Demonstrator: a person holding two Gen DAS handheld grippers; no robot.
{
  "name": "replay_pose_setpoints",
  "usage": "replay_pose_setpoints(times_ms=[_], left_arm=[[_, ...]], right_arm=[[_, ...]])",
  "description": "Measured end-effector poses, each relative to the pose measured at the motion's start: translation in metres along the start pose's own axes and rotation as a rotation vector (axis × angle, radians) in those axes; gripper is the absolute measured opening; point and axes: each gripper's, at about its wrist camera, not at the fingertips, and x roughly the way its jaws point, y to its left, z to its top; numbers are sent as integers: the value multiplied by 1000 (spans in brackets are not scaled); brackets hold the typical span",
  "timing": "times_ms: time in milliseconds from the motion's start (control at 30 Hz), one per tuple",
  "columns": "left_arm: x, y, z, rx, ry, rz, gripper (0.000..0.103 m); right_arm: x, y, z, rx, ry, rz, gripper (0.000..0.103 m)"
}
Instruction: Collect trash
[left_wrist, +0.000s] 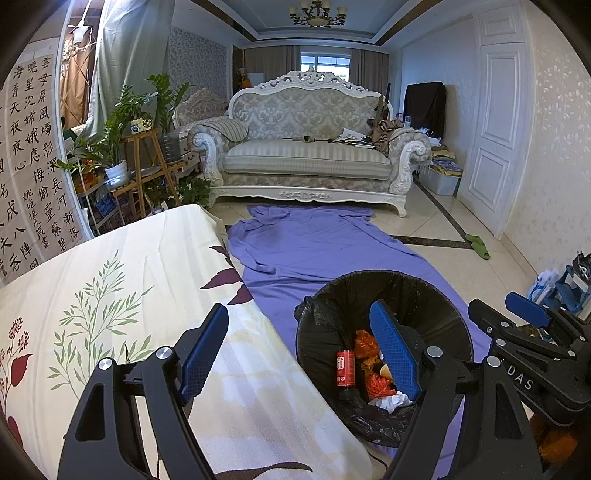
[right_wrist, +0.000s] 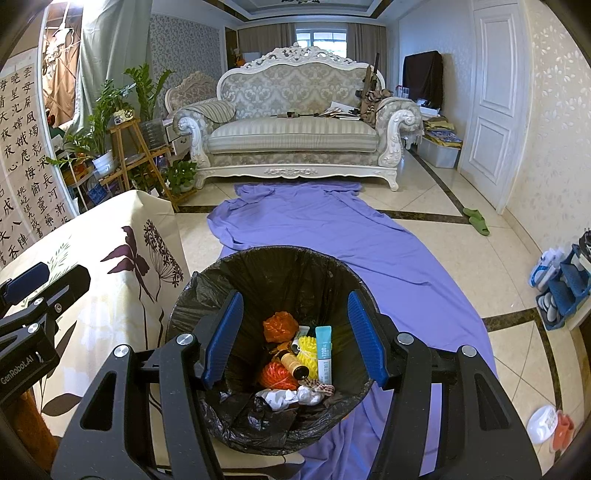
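A black-lined trash bin stands on a purple cloth on the floor. It holds an orange bag, a yellow net, a teal tube, a brown bottle and crumpled white paper. The left wrist view shows the same bin with a red can inside. My right gripper hangs open over the bin with nothing between its fingers. My left gripper is open and empty, straddling the edge of the floral-covered table and the bin.
An ornate white sofa stands at the far end. Plants on wooden stands line the left wall. On the right are a white door, green slippers and a blue shoe rack.
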Motion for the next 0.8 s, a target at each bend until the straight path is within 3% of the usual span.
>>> replay_pose_setpoints(times_ms=[800], left_arm=[[-2, -5, -1, -5, -6, -5, 79]], right_arm=[[-2, 0, 1, -2, 1, -1, 58]])
